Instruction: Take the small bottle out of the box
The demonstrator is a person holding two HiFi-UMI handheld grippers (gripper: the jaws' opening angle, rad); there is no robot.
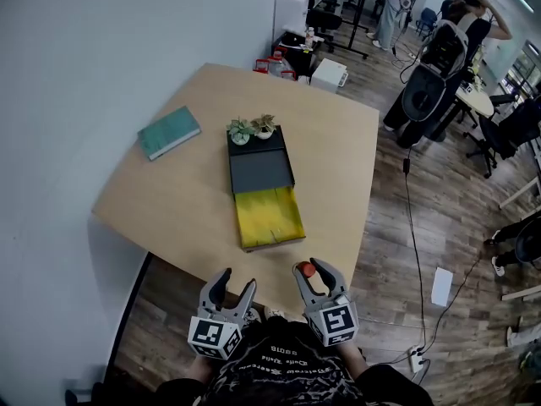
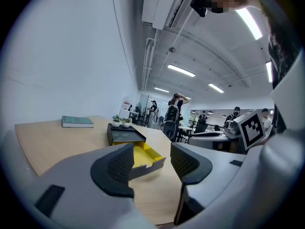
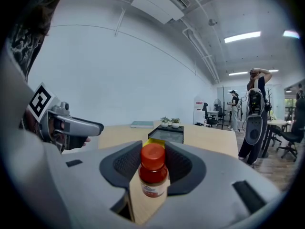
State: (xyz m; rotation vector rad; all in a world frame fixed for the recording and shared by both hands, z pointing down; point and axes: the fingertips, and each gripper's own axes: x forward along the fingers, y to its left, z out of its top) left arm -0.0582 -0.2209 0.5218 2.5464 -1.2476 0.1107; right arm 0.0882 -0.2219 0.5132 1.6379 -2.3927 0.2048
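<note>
Over on the left side of the light wooden table (image 1: 338,142) there's a teal book (image 1: 169,132) lying flat, well apart from everything else.

Next, down at the near edge, the left gripper (image 1: 237,279) is held just off the table in front of the person's body. Its jaws are standing apart with nothing in them; in the left gripper view you look right through the gap (image 2: 152,161) at bare tabletop and the box further back.

Middle of the table is the box (image 1: 260,169): a black sleeve with its yellow tray (image 1: 268,216) slid out toward the near edge. Two little potted plants (image 1: 252,128) sit at the far end of the black part, side by side.

Just right of the left one is the right gripper (image 1: 314,271), also hanging off the near edge. This one is clamped on the small bottle (image 1: 306,270), so the bottle's out of the box and well clear of it. In the right gripper view (image 3: 153,163) the bottle (image 3: 153,173) stands upright between the pads, red cap on top, reddish stuff inside, pale label lower down.

Far right it's wooden floor, with a sheet of paper (image 1: 441,286) lying on it, and at the back a person (image 1: 469,24) stands with both hands up at their head.
</note>
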